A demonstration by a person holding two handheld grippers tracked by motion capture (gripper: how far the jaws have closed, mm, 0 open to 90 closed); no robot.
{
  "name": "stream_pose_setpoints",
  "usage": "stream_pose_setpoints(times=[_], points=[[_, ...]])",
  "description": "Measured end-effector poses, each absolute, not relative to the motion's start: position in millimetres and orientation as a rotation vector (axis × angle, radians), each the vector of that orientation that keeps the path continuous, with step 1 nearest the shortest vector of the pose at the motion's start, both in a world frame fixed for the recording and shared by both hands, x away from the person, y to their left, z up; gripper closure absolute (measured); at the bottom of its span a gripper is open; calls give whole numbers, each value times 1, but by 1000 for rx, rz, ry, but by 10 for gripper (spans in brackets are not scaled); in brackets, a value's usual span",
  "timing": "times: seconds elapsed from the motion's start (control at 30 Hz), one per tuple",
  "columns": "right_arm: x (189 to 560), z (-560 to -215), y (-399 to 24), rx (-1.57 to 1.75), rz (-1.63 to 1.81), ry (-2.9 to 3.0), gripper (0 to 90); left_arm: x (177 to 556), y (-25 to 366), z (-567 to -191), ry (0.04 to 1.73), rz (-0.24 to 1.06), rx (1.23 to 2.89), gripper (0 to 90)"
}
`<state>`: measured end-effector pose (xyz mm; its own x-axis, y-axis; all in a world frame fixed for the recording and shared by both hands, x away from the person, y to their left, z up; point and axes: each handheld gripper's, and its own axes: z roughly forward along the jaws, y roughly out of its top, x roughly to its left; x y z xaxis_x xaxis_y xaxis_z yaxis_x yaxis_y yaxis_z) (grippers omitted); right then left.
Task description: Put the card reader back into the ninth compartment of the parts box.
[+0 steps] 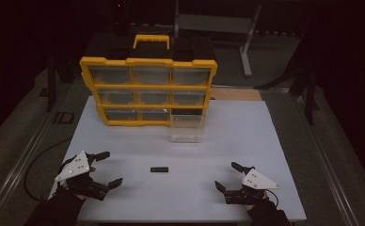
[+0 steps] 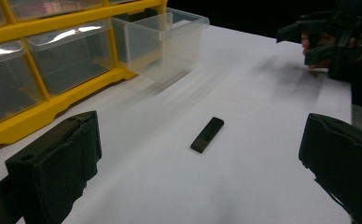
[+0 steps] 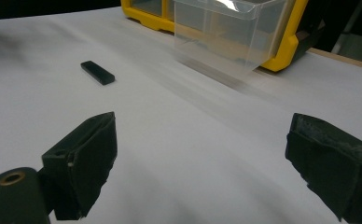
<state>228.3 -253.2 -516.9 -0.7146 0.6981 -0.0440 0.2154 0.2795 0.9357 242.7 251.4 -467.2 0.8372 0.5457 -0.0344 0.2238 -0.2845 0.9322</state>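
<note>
Small flat black rectangular bar (image 1: 159,169) lying flat on the white table (image 1: 265,141), sitting well apart from the yellow drawer organizer (image 1: 147,89), clear plastic drawer (image 1: 186,127) sticking out of its bottom right slot, resting on the table, looking empty

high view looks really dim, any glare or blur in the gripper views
High view: dim overall, surroundings near black, only the white table top reads bright. Left gripper view: glare streaks on the clear plastic drawers. Right gripper view: the pulled-out transparent drawer looks smeared with blur.
</note>
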Motion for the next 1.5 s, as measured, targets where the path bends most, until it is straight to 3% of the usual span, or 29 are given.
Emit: stream_pose_setpoints(times=[1.5], points=[[229,-517,-254,826,1459,2119,91,269,189,-420,334,266,2156,4]])
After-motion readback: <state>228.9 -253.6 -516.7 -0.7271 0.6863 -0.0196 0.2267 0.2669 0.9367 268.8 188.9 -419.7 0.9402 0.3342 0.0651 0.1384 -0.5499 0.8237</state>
